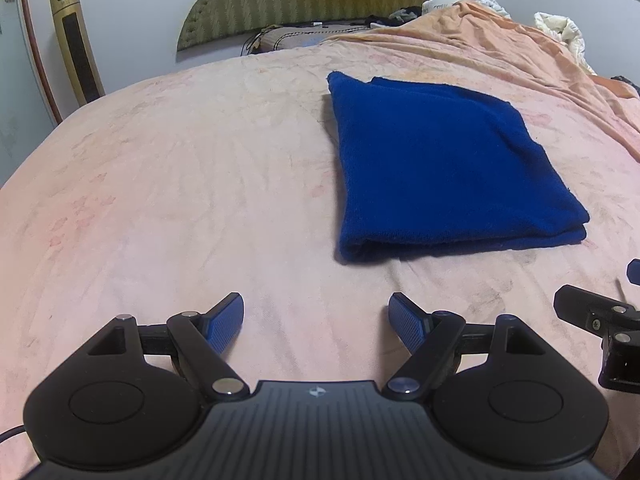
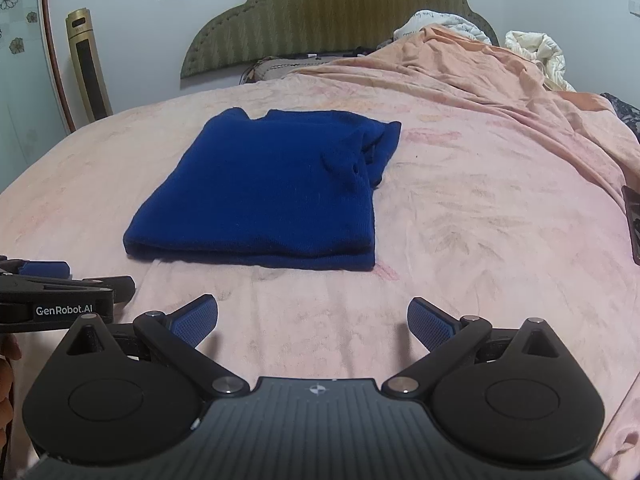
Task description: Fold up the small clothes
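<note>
A dark blue knitted garment (image 1: 448, 164) lies folded into a thick rectangle on the pink bed cover (image 1: 192, 184). In the right wrist view the same blue garment (image 2: 272, 188) shows a bunched corner at its far right. My left gripper (image 1: 316, 308) hovers over the bed in front of the garment's near left corner, open, with nothing between its blue pads. My right gripper (image 2: 312, 312) hangs open and empty, a short way in front of the garment's near edge. Each gripper shows at the edge of the other's view: the right gripper (image 1: 600, 320) and the left gripper (image 2: 60, 292).
An orange blanket (image 2: 500, 80) is heaped along the right side of the bed, with white bedding (image 2: 536, 52) behind it. A green padded headboard (image 2: 340, 12) and a pillow (image 2: 272, 66) stand at the far end. A gold tower fan (image 2: 90, 68) stands left of the bed.
</note>
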